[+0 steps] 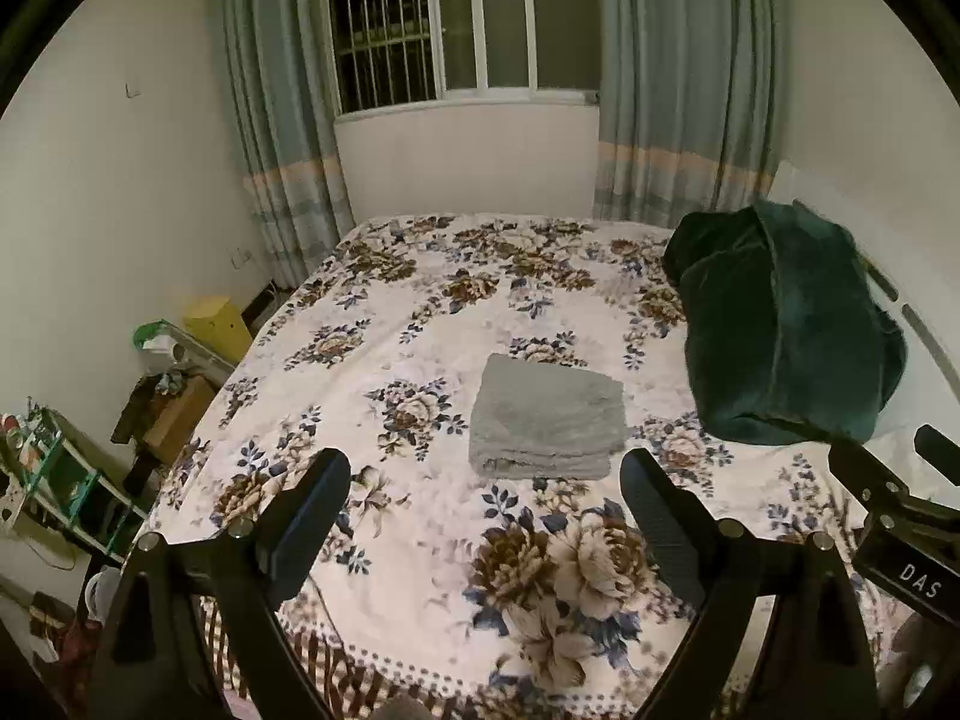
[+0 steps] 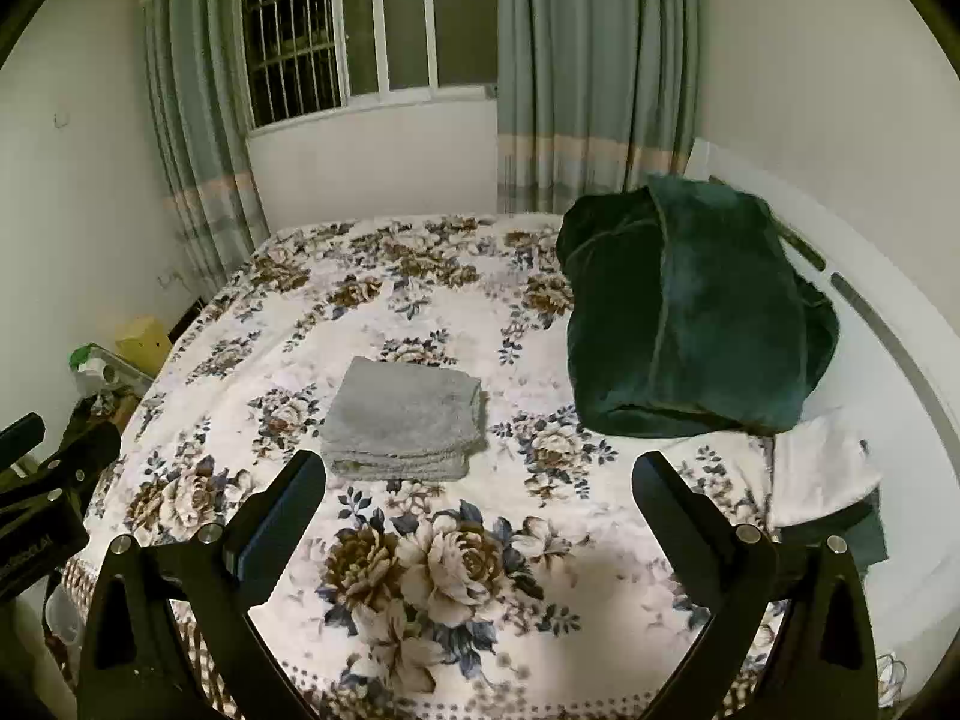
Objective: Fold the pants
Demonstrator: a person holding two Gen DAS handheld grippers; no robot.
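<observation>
Two grippers hang above the bed w/ jaws spread wide, nothing between them. Left gripper (image 1: 486,501) sits leftmost; right gripper (image 2: 480,492) beside it. Grey pants (image 1: 547,415) lie folded in a neat stack mid-bed on the floral bedspread (image 1: 384,324), apart from both. Further right, a dark green blanket (image 1: 786,330) is heaped near the bed's edge.

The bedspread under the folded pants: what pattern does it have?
The bedspread is white with brown-and-cream flowers and blue leaves, clearest in the right wrist view.
</observation>
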